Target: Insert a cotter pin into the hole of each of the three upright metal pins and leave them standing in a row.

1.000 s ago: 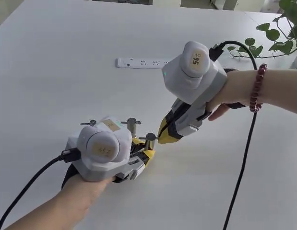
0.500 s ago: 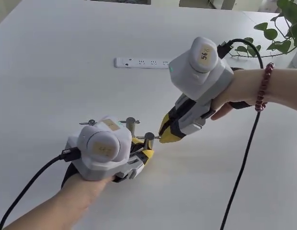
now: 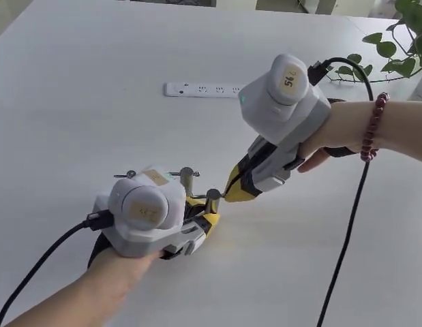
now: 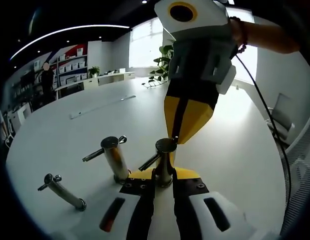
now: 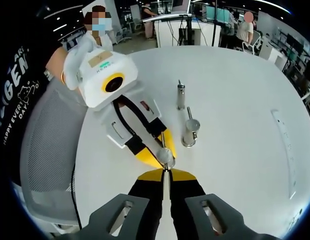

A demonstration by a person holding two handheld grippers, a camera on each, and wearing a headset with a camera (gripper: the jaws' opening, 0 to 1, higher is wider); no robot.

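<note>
Three upright metal pins stand in a row on the white table (image 3: 95, 88). My left gripper (image 3: 208, 219) is shut on the base of the nearest pin (image 3: 213, 198), whose shaft rises between its jaws (image 4: 164, 159). My right gripper (image 3: 230, 195) comes in from the upper right, jaws together on a thin cotter pin (image 4: 147, 162) that passes through this pin's head. In the right gripper view the closed tips (image 5: 166, 173) touch the pin head (image 5: 166, 156). The middle pin (image 3: 187, 176) and the far pin (image 3: 131, 175) each carry a cotter pin.
A white power strip (image 3: 200, 89) lies farther back on the table. A potted plant (image 3: 395, 41) is at the far right corner. Black cables trail from both grippers, one (image 3: 343, 238) across the table's right side. People and desks show in the background of the right gripper view.
My right gripper has lifted and tilted slightly while its tips stayed at the nearest pin's head. The left gripper and the three pins have not moved.
</note>
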